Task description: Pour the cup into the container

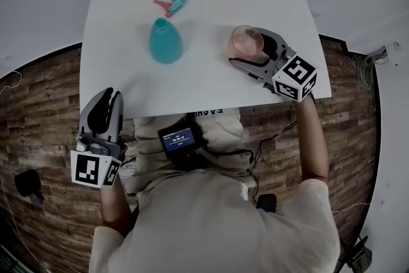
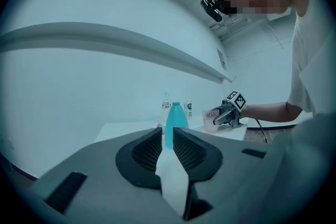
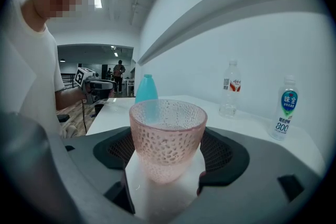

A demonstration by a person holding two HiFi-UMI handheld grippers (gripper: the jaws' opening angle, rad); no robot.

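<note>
Pink cup | right hand-held gripper holding it (upright) | left hand-held gripper narrow, empty

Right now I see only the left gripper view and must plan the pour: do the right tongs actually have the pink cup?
Observer: Yes. In the right gripper view the pads of the right tongs sit against both sides of the pink cup, which stands upright.
Operator: Is the teal bottle ready to receive?
Observer: The head view shows the teal bottle with its sprayer head lying on the table beyond it, not screwed on.
Operator: How do cup and bottle sit?
Observer: Apart, the bottle at the cup's left, both about equally far from the table's front edge.
</note>
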